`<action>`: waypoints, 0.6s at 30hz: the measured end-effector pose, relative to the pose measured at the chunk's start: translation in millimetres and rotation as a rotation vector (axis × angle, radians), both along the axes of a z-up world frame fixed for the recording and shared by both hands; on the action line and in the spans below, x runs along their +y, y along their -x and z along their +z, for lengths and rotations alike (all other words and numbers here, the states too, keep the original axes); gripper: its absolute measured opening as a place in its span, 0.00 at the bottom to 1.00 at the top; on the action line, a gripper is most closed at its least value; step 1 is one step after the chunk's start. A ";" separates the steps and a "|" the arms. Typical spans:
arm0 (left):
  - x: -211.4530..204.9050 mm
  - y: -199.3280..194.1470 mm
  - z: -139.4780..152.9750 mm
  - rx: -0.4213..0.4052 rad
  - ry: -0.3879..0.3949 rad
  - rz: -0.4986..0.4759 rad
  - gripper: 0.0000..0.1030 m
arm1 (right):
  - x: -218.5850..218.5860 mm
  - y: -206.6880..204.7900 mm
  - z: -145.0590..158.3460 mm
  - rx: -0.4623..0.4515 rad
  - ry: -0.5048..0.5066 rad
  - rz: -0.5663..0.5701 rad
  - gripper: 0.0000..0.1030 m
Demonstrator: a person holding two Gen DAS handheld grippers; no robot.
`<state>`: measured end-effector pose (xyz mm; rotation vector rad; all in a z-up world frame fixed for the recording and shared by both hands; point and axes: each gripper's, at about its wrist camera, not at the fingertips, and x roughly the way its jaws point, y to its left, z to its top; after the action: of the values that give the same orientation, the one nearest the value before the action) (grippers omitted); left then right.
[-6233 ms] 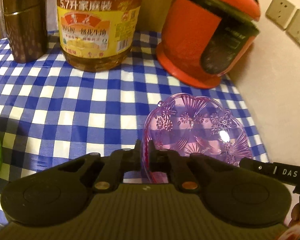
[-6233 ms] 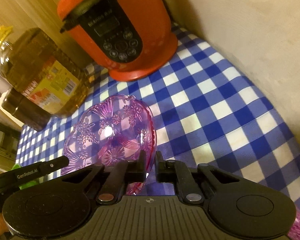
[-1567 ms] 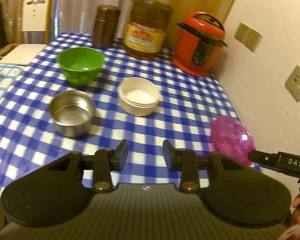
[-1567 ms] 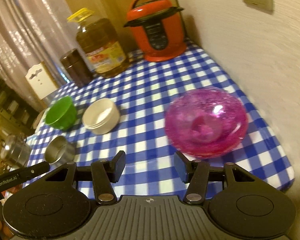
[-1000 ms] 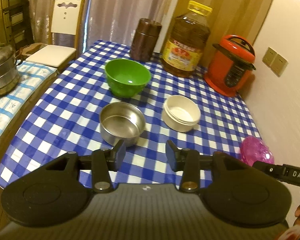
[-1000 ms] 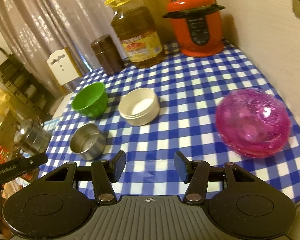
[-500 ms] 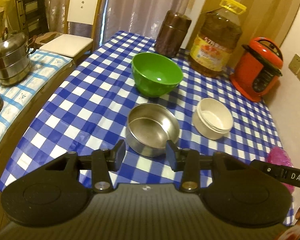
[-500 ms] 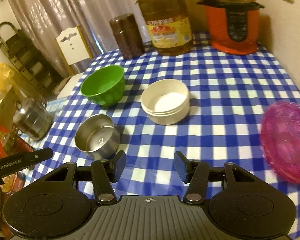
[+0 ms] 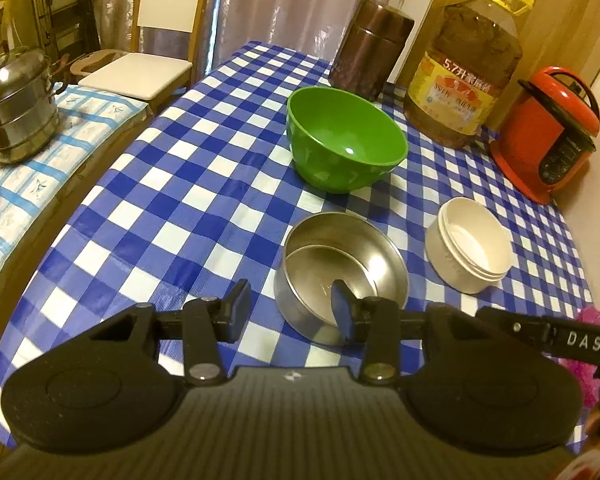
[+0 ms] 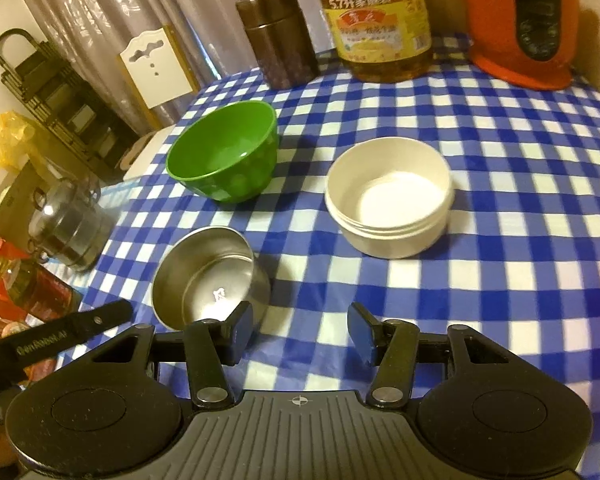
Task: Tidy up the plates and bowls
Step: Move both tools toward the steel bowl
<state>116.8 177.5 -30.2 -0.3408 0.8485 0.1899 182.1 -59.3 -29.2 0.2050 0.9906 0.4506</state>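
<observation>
A steel bowl (image 9: 342,266) (image 10: 210,276), a green bowl (image 9: 344,150) (image 10: 224,162) and a white bowl (image 9: 470,244) (image 10: 388,196) stand on the blue checked table (image 9: 172,200). A pink glass plate (image 9: 590,316) lies at the table's right edge, mostly hidden. My left gripper (image 9: 290,306) is open and empty, its right finger over the steel bowl's near side. My right gripper (image 10: 300,330) is open and empty, above the cloth right of the steel bowl.
A brown canister (image 9: 370,60), an oil jug (image 9: 464,68) and a red pressure cooker (image 9: 548,132) stand along the far edge. A chair (image 9: 156,40) and a steel steamer pot (image 9: 16,108) are off the table's left side. A wall is on the right.
Both grippers let go of the pink plate near the wall, opened and drew back. They have since swung left and closer to the steel bowl. The pink plate has nearly left both views.
</observation>
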 end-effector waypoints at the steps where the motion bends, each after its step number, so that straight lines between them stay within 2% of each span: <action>1: 1.0 -2.9 -3.3 0.003 0.003 0.000 0.38 | 2.6 -3.4 -2.3 0.000 -0.006 0.004 0.52; 10: 7.3 -27.2 -27.1 0.024 0.027 0.000 0.34 | 29.0 -28.3 -23.9 0.021 -0.020 0.043 0.51; 14: 9.3 -35.0 -34.4 0.034 0.032 0.003 0.30 | 36.7 -35.4 -30.7 0.032 -0.022 0.054 0.41; 18: 9.1 -39.7 -38.2 0.037 0.030 -0.003 0.26 | 42.2 -40.3 -35.6 0.037 -0.017 0.064 0.34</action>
<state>156.5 186.6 -68.5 -0.3652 0.8890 0.1808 222.4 -17.2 -64.8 0.1981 1.0319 0.5155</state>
